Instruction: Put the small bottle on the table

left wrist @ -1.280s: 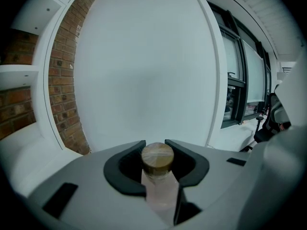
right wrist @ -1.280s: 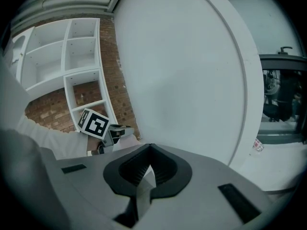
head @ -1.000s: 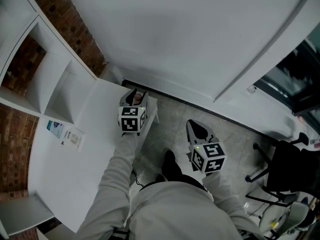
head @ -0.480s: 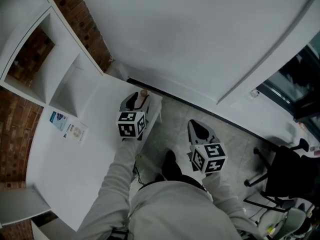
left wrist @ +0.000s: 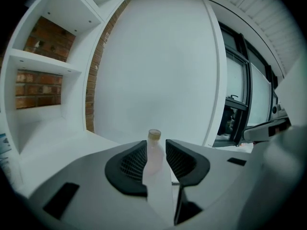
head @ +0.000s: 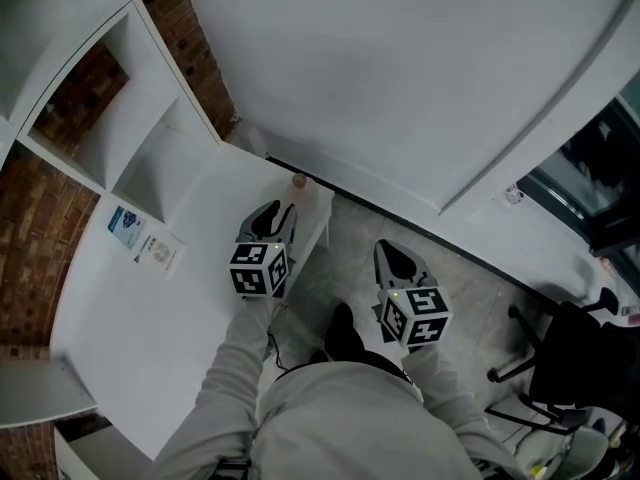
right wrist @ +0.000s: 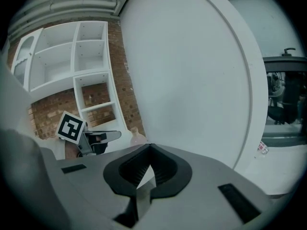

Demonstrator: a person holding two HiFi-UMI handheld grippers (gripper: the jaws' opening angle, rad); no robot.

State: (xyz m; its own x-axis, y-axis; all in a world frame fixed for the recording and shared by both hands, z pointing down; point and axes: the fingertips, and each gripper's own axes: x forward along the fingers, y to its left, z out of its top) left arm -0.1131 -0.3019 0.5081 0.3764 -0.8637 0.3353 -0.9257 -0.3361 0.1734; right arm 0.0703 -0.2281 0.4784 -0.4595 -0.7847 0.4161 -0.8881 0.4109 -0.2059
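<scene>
The white table (head: 150,308) is stretching out under my left arm. My left claw (head: 282,210) is hovering over its far corner, jaws closing. The small bottle (left wrist: 154,152) is standing upright on the table in the gap at their tips, untouched. My right claw (right wrist: 148,147) is hanging beside the table, jaws together and empty.

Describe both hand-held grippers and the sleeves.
The left hand-held gripper and right hand-held gripper are grey with black ribbed pads. Each carries a cube of black-and-white square markers. Sleeves are light grey. The left's jaws are closing, the bottle between them.
</scene>
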